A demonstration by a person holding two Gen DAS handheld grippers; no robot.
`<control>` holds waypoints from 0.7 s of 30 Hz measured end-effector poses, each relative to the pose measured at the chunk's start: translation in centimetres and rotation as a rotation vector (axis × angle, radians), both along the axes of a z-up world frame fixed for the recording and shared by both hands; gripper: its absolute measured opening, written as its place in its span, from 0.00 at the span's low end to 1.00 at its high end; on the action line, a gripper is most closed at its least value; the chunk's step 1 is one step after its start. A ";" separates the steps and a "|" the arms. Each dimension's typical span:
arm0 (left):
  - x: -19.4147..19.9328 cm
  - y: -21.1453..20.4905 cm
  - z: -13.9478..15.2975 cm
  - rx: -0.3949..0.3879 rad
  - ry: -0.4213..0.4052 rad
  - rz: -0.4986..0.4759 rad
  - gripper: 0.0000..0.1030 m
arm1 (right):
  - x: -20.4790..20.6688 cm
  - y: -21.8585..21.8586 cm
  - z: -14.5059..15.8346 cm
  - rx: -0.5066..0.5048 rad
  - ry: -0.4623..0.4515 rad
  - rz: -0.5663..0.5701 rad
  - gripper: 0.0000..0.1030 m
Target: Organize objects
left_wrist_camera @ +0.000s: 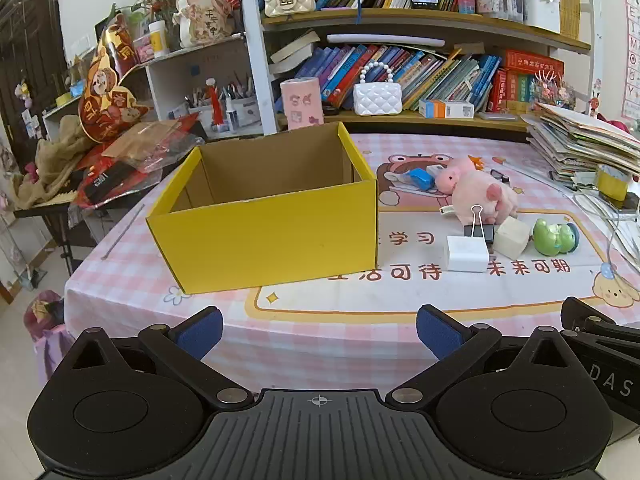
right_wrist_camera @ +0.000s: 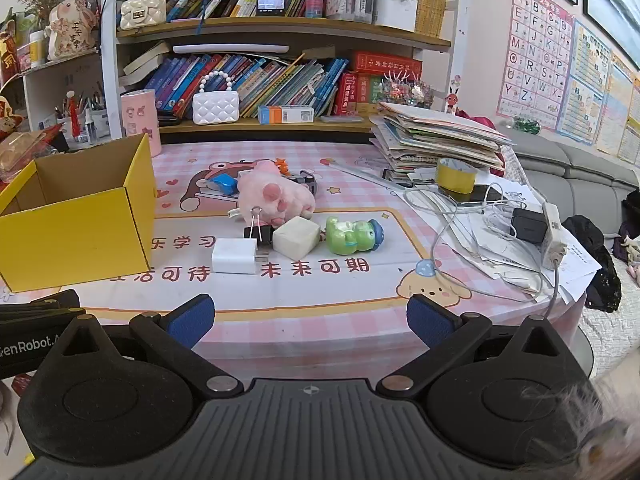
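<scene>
Grippers first: we find the left gripper [left_wrist_camera: 319,334], a black two-finger tool with blue pads, at the lower centre of its own view with its jaws spread as wide as they go and nothing between them. The right gripper [right_wrist_camera: 310,322], of the same build, sits at the lower centre of its view, likewise fully spread and holding nothing. Both hover over the near edge of the pink checked tablecloth [left_wrist_camera: 132,280], clear of every object.

We note an open yellow cardboard box [left_wrist_camera: 264,216] at the centre of the left view, just above the left gripper's fingers; what we can see of its brown inside holds nothing. In the right view the same box [right_wrist_camera: 76,228] lies at the left edge.

We record the loose items in a cluster at the right of the left view and at the centre of the right view, above the right gripper and well apart from its pads. They are a white square charger plug [right_wrist_camera: 234,255], a black binder clip with steel handles [right_wrist_camera: 256,230] just behind it, a cream cube-shaped block [right_wrist_camera: 296,237], and a green glossy frog figurine [right_wrist_camera: 354,234] lying on its side. A pink plush pig [right_wrist_camera: 276,196] lies behind these, touching the clip. A small blue object [right_wrist_camera: 224,183] sits to the left of the plush; we cannot tell what it is.
</scene>
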State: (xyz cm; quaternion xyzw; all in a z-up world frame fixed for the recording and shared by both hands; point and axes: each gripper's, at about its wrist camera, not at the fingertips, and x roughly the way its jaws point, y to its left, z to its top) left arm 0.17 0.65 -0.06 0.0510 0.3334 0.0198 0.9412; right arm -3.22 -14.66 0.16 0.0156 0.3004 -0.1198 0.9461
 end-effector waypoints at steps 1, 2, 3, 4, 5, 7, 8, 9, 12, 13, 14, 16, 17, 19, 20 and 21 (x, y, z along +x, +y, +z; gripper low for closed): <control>0.0 0.0 0.0 0.000 0.001 0.000 1.00 | 0.0 0.0 0.0 0.001 0.001 0.000 1.00; 0.0 -0.1 0.0 0.000 0.001 0.001 1.00 | 0.0 0.0 -0.1 -0.001 0.000 0.001 1.00; 0.0 -0.1 0.0 0.000 0.002 0.001 1.00 | 0.0 0.0 0.1 0.000 0.002 0.001 1.00; -0.1 -0.1 -0.1 -0.002 0.003 0.001 1.00 | -0.1 0.0 -0.1 -0.001 0.000 0.002 1.00; -0.1 0.0 -0.1 -0.003 0.005 0.002 1.00 | -0.1 0.0 -0.2 -0.001 -0.001 0.002 1.00; -0.2 0.0 -0.1 -0.005 0.006 0.002 1.00 | -0.1 -0.1 0.0 -0.001 -0.001 0.004 1.00; -0.2 0.0 -0.2 -0.006 0.007 0.003 1.00 | -0.1 0.0 0.0 -0.001 0.000 0.003 1.00; -0.3 0.0 -0.2 -0.006 0.008 0.003 1.00 | -0.1 0.0 -0.1 -0.002 0.000 0.003 1.00; -0.3 0.0 -0.1 -0.006 0.008 0.003 1.00 | -0.1 0.0 -0.1 -0.003 -0.002 0.002 1.00; -0.3 0.0 -0.1 -0.005 0.008 0.002 1.00 | -0.1 0.0 -0.1 -0.004 -0.001 0.002 1.00; -0.3 0.1 -0.1 -0.006 0.007 0.002 1.00 | -0.1 0.0 0.0 -0.003 -0.001 0.002 1.00; -0.2 0.1 -0.1 -0.005 0.009 0.004 1.00 | -0.1 0.1 0.0 -0.004 -0.001 0.002 1.00; -0.3 0.1 -0.1 -0.006 0.009 0.004 1.00 | -0.1 0.0 0.0 -0.004 -0.001 0.002 1.00; -0.2 0.1 -0.1 -0.006 0.008 0.004 1.00 | 0.0 0.0 0.0 -0.004 -0.001 0.002 1.00; -0.3 0.1 -0.1 -0.006 0.009 0.004 1.00 | 0.0 0.0 0.0 -0.005 -0.001 0.002 1.00; -0.3 0.1 -0.1 -0.006 0.010 0.004 1.00 | 0.0 0.1 0.2 -0.002 0.001 0.001 1.00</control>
